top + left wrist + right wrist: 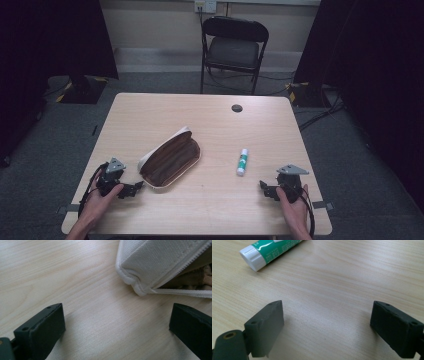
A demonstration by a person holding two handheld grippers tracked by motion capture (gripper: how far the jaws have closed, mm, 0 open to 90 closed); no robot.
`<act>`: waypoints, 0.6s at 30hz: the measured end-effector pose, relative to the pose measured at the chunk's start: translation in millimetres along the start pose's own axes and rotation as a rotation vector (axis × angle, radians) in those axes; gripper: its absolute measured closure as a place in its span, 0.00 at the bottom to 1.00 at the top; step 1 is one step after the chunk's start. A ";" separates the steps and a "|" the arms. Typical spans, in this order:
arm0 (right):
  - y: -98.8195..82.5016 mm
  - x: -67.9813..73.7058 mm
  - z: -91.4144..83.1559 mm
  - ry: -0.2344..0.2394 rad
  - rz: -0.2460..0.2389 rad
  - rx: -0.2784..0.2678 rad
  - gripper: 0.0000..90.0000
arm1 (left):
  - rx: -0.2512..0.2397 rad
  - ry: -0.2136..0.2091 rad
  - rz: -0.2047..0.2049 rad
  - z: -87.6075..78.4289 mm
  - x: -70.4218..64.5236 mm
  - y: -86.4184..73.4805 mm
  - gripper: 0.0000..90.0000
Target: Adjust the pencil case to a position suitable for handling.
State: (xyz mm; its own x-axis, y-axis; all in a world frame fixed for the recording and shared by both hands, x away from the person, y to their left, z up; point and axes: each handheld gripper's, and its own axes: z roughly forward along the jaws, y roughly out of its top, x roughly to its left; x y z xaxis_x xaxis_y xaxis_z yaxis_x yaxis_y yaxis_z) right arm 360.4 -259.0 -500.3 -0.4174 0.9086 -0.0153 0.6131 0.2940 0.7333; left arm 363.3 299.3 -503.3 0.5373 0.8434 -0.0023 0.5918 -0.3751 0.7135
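Left hand: the left hand (95,202) comes in from the bottom edge and rests low on the table (210,210), near the front left corner.
Left gripper: the left gripper (131,189) lies flat and points to the right, at the near end of the pencil case (170,159). Its jaws are wide apart with nothing between them.
Right hand: the right hand (294,202) also comes in from the bottom and sits low on the table, near the front right corner.
Right gripper: the right gripper (264,189) lies flat and points to the left. Its jaws are wide apart too, with bare wood between them.
Pencil case: it lies open on the table, slanted, just beside the left gripper but not touching it.
Glue stick: the glue stick (242,162) lies flat near the right gripper, a little way ahead of it, white cap end nearest.
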 end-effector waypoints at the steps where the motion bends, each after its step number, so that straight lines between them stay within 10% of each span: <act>1: 0.1 0.2 0.0 0.000 0.004 0.002 0.11 | 0.001 0.000 0.001 -0.1 0.1 0.1 0.00; 18: -0.8 -0.3 -0.6 -0.018 0.017 0.007 0.09 | 0.037 0.002 0.006 -9.1 -0.4 1.9 0.13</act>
State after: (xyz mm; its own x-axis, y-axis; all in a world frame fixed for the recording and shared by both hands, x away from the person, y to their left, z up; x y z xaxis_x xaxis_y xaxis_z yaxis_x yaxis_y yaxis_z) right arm 359.6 -259.7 -500.5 -0.3944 0.9188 -0.0154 0.6249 0.2805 0.7285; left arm 358.8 301.7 -495.6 0.5398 0.8418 0.0035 0.6103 -0.3942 0.6871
